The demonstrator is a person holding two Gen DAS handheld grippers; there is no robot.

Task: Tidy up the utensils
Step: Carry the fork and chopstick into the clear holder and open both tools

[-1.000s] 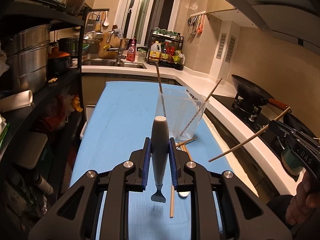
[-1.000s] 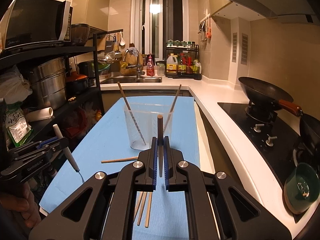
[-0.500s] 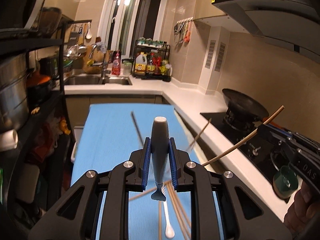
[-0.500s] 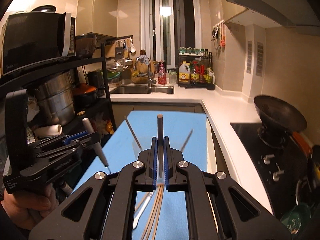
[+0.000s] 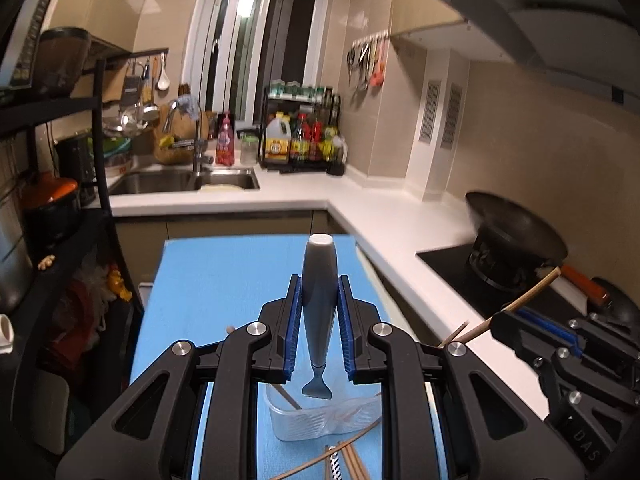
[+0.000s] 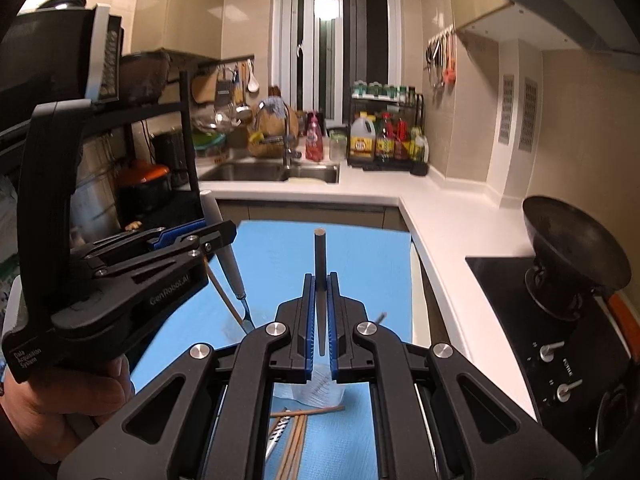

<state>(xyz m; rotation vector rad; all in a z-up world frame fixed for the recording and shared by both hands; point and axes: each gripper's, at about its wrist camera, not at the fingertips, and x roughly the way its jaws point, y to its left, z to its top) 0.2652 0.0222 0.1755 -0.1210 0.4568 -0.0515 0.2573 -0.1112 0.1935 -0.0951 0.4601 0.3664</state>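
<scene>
My left gripper (image 5: 319, 328) is shut on a grey-handled utensil (image 5: 319, 292), handle up and metal end down, right above the clear plastic cup (image 5: 320, 420) on the blue mat (image 5: 224, 280). My right gripper (image 6: 320, 320) is shut on a wooden chopstick (image 6: 320, 264), held upright above the same cup (image 6: 318, 388). In the right wrist view the left gripper (image 6: 192, 240) is at the left with the utensil (image 6: 228, 256) slanting down. In the left wrist view the chopstick (image 5: 524, 300) sticks out of the right gripper (image 5: 560, 344). Loose chopsticks (image 6: 296, 436) lie on the mat in front of the cup.
A black shelf rack with pots (image 5: 48, 208) stands at the left. A white counter (image 5: 400, 216) runs along the right, with a wok (image 5: 516, 232) on the stove. A sink (image 5: 184, 180) and a bottle rack (image 5: 300, 140) are at the back.
Both grippers have risen and moved in over the cup, which now lies low between the fingers in both views. Each still holds its utensil.
</scene>
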